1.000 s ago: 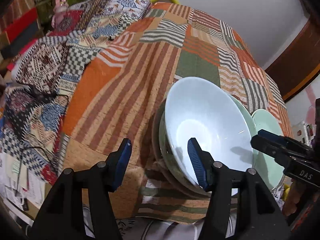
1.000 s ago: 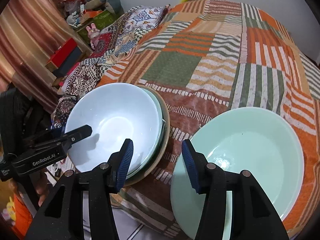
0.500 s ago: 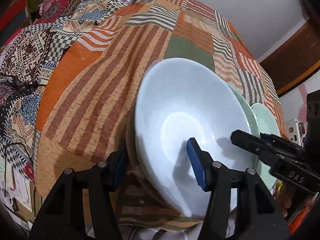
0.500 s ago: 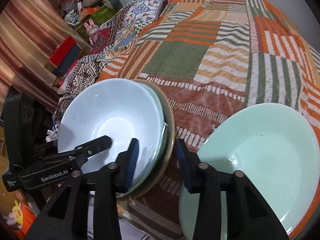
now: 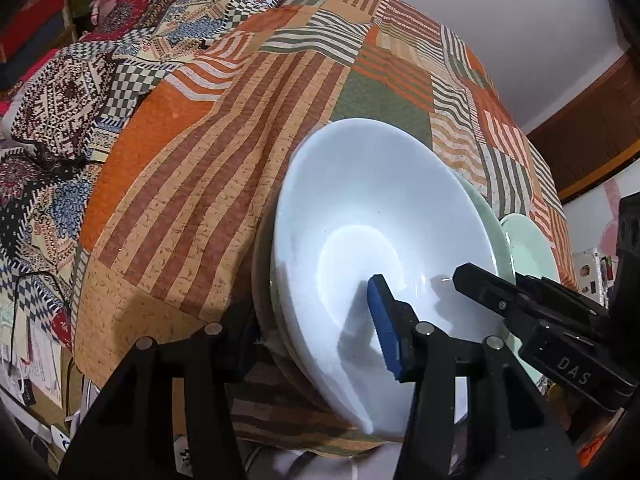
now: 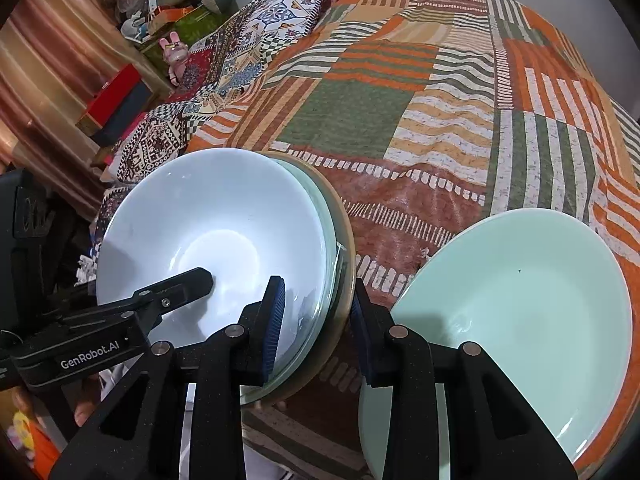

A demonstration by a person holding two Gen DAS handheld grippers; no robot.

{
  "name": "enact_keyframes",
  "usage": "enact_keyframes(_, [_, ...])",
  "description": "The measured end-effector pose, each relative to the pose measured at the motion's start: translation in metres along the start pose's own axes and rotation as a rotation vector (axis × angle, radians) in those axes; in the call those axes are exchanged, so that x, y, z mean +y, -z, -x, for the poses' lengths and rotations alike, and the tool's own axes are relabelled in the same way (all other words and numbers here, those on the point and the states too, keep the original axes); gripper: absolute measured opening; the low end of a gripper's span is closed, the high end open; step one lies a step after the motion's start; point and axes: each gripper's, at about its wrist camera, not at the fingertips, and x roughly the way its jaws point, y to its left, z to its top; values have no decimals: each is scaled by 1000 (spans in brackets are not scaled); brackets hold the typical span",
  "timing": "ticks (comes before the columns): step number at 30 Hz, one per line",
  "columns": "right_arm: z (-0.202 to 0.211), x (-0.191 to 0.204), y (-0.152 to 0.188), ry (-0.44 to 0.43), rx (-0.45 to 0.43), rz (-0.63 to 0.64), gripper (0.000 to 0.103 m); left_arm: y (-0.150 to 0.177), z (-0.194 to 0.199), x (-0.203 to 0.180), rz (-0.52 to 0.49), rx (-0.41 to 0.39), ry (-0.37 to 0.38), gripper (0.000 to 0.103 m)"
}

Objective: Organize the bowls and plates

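A stack of dishes sits near the front edge of the quilt: a white bowl (image 5: 376, 216) (image 6: 208, 220) on top, a pale green dish and a tan plate (image 6: 344, 236) under it. My left gripper (image 5: 316, 336) straddles the stack's near left rim, one finger inside the white bowl, the other outside and below. My right gripper (image 6: 316, 320) straddles the stack's right rim the same way. I cannot tell whether either presses on the rim. A separate mint green plate (image 6: 516, 308) (image 5: 528, 248) lies to the right of the stack.
The patchwork quilt (image 6: 400, 120) covers the surface, with its front edge just below the dishes. A patterned pillow (image 6: 256, 32) and shelves with toys and boxes (image 6: 120, 92) stand at the far left. A dark wooden door (image 5: 592, 136) is on the right.
Both grippers have moved in onto the stack's rim from either side. The right gripper shifted left from the mint plate to the stack, and its fingers narrowed.
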Motion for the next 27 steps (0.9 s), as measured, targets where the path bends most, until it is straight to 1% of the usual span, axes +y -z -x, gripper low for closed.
enact_keyframes(7, [8,-1,2,-3,-10,-2,29,4,9,-8,-14,-19,-28,50])
enact_keyframes(14, [23,-2,5,-4,-36,-9,29,6,22,-19,-29,-46,-23,50])
enact_keyframes(19, [38,-2,9,1,-66,-15,29,5,38,-32,-61,-86,-19,50])
enact_keyframes(27, [62,-12,14,0,-115,-42,29,4,52,-58,-107,-114,-10,50])
